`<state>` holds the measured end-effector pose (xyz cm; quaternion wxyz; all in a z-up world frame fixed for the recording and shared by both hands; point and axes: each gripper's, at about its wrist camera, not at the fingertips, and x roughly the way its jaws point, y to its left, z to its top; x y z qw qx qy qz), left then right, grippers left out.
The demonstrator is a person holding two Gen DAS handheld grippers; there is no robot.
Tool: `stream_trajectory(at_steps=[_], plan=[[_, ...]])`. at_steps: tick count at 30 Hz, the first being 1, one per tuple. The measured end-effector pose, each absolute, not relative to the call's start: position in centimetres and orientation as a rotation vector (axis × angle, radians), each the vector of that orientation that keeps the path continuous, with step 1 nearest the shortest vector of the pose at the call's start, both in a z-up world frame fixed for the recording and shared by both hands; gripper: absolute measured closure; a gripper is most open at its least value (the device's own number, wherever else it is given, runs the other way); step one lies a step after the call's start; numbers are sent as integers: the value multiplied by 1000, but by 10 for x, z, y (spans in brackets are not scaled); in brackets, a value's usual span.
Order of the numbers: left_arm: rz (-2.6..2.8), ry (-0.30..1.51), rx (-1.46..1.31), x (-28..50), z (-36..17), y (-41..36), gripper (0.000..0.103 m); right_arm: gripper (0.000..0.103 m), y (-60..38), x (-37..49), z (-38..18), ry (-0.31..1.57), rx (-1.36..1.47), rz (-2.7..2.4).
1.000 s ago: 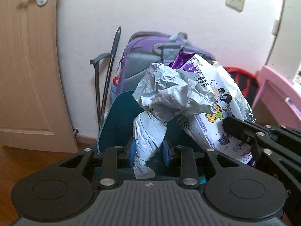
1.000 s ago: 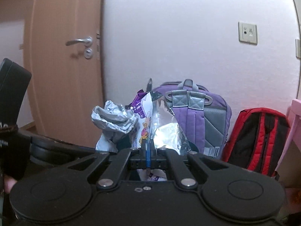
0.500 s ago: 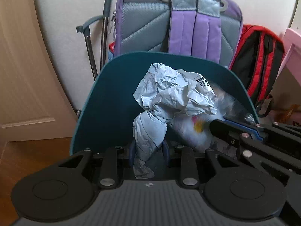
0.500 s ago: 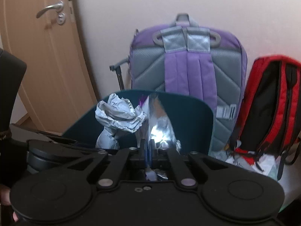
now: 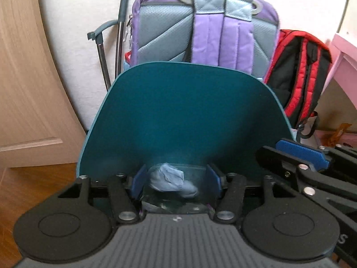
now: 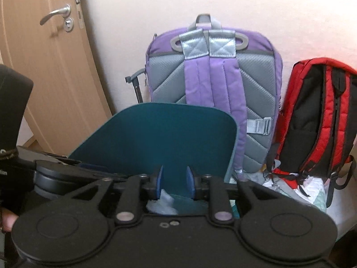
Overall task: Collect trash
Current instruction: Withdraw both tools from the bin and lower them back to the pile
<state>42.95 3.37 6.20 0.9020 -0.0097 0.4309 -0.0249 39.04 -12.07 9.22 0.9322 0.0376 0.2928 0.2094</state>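
Trash, a crumpled grey wrapper [image 5: 169, 179], lies loose inside the teal bin [image 5: 185, 116] in the left wrist view, at 6 o'clock between the left gripper [image 5: 176, 183] jaws, which have just spread and no longer pinch it; 1 second ago they held it upright. Right gripper [image 5: 299, 154] enters at 3 o'clock. In the right wrist view, the right gripper [image 6: 173, 183] jaws have likewise just parted, empty; the printed bag they held is gone, apparently dropped. Purple backpack [image 6: 214, 93] stands at 12 o'clock.
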Motion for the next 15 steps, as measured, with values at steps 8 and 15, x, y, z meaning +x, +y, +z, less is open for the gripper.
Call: stream_trajectory(at_steps=[8, 15], plan=[[-53, 861, -14, 384, 87, 25, 40, 64, -139, 344, 117, 565, 58, 444], [-66, 818, 3, 334, 114, 16, 36, 56, -151, 295, 140, 526, 41, 445]])
